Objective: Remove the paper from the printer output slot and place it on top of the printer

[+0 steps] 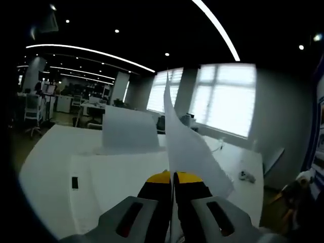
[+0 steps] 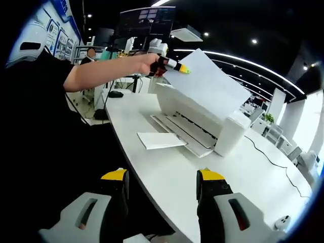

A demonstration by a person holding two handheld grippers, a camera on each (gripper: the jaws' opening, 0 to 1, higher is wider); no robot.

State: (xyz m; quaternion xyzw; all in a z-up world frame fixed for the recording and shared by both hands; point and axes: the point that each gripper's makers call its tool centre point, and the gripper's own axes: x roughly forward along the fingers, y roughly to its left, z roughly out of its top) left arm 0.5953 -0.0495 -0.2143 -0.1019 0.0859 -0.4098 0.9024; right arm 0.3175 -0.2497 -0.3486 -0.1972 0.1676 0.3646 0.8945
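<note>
My left tool (image 1: 172,178) is clamped on the paper (image 1: 190,144), held above the printer (image 2: 202,126) near the desk's (image 2: 177,177) front edge. Next I'd lay it flat on top. My right tool (image 2: 163,177) hangs open, empty.

Dim office, bright windows, strong fisheye bend

Left gripper view: windows (image 1: 223,98) at 1 o'clock blow out white; ceiling strips (image 1: 91,54) curve from 10 to 12 o'clock. Right gripper view: printer (image 2: 200,121) and desk (image 2: 243,172) evenly lit, soft shadows; the person's sleeve (image 2: 35,131) at 9 o'clock reads near black.
</note>
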